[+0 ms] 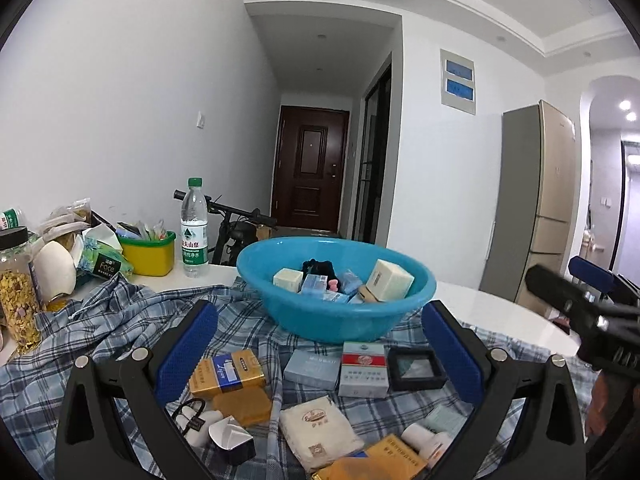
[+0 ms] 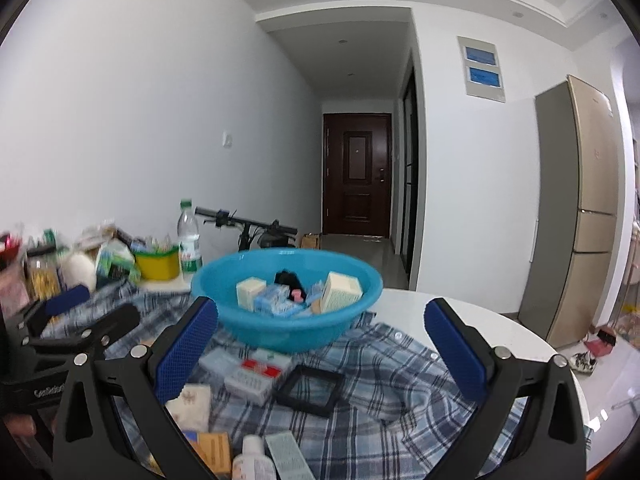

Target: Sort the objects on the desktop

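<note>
A blue basin [image 1: 320,320] stands on a plaid cloth [image 1: 120,320] and holds several small boxes, among them a cream box [image 1: 390,280]. My left gripper [image 1: 320,344] hangs open above loose items: a gold box [image 1: 228,374], a red-and-white box [image 1: 364,368], a pale blue box [image 1: 312,368], a black square case [image 1: 416,368] and a white packet [image 1: 320,432]. My right gripper [image 2: 320,344] is open too, just before the basin [image 2: 280,332], over the black case [image 2: 310,390]. Each gripper shows at the edge of the other's view.
At the left stand a water bottle [image 1: 195,228], a yellow tub [image 1: 150,254], a tissue pack [image 1: 104,260] and a jar [image 1: 18,288]. The white tabletop [image 2: 500,332] lies bare to the right. A bicycle [image 1: 236,228], a fridge [image 1: 532,208] and a hallway lie beyond.
</note>
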Demonstrator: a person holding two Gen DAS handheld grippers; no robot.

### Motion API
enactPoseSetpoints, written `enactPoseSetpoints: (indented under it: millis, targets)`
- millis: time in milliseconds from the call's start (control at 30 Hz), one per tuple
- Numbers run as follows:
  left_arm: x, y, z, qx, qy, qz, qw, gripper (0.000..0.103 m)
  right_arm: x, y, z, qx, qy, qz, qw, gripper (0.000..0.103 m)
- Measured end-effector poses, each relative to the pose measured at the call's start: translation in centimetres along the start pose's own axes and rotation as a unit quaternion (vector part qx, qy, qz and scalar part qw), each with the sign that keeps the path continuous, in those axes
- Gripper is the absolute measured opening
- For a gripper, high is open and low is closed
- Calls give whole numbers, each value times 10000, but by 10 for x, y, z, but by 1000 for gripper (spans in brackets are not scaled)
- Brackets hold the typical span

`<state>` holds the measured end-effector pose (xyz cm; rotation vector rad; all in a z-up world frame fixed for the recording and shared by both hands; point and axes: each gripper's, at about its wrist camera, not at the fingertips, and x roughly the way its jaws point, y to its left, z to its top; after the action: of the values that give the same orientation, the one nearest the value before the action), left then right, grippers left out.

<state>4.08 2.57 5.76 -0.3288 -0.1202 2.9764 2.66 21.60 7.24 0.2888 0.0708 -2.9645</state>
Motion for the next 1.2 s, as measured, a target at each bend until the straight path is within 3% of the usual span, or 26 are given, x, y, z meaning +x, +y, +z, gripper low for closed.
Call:
enactPoseSetpoints:
  millis: [167,433,1200]
  targets:
    - [4,-2,-9,93,-125,100,9998,103,7,10,-23,-184,95,-26,9998,103]
    - [9,3,-24,112,-32,153,9998,103,11,-5,-42,172,177,-27,9997,103]
    - [11,7,-39,140,-15,198,9997,103,-3,0,-59,-56,-81,-140,9999,103]
